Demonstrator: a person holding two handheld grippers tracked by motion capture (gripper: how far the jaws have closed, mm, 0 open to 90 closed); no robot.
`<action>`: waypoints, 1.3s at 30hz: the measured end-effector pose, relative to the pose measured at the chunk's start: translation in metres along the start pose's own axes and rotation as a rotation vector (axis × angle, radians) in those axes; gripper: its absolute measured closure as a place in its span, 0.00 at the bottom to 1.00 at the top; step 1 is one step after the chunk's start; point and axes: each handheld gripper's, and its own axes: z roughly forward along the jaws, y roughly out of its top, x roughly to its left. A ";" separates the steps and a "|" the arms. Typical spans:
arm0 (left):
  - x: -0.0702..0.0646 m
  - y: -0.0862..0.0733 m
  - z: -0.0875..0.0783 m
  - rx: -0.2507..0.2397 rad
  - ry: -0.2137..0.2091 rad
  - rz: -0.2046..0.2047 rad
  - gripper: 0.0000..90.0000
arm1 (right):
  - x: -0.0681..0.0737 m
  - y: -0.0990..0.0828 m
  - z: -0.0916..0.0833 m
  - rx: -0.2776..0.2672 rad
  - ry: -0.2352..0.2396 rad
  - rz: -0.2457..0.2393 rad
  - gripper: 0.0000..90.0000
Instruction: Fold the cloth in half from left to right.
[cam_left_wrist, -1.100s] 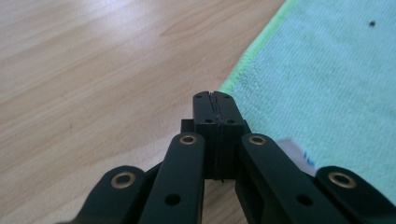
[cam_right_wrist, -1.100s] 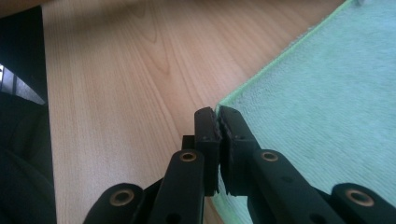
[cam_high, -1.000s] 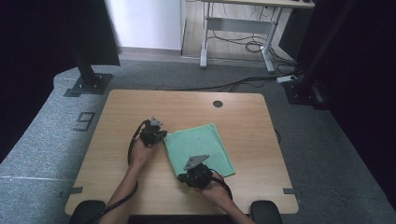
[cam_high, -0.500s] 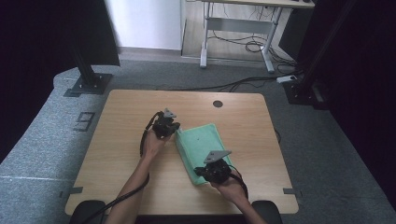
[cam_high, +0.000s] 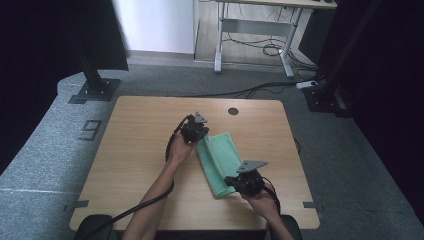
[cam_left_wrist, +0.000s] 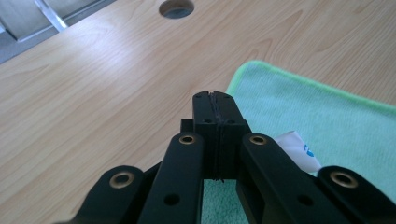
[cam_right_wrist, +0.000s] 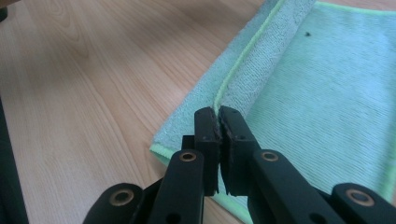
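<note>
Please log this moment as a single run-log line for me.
scene: green cloth partly folded on wooden table | left gripper: shut on cloth's far corner | right gripper: shut on cloth's near edge

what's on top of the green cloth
A folded-over flap of the same green microfibre cloth lies on it, plus a white label. Both grippers' jaws pinch its edge. Anything beneath the fold is covered.

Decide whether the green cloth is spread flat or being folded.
Being folded: the green cloth is doubled, one layer lying over another, and the right gripper pinches its raised edge.
</note>
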 end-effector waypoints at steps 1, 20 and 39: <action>-0.001 0.002 0.001 -0.001 -0.003 0.001 0.99 | -0.001 -0.001 -0.002 -0.002 -0.004 0.005 0.95; -0.027 0.030 0.033 -0.014 -0.035 0.040 0.99 | -0.027 -0.024 -0.035 -0.043 -0.072 0.098 0.95; -0.032 0.021 0.061 0.068 -0.008 0.046 0.98 | -0.045 -0.042 -0.022 0.045 -0.137 0.132 0.95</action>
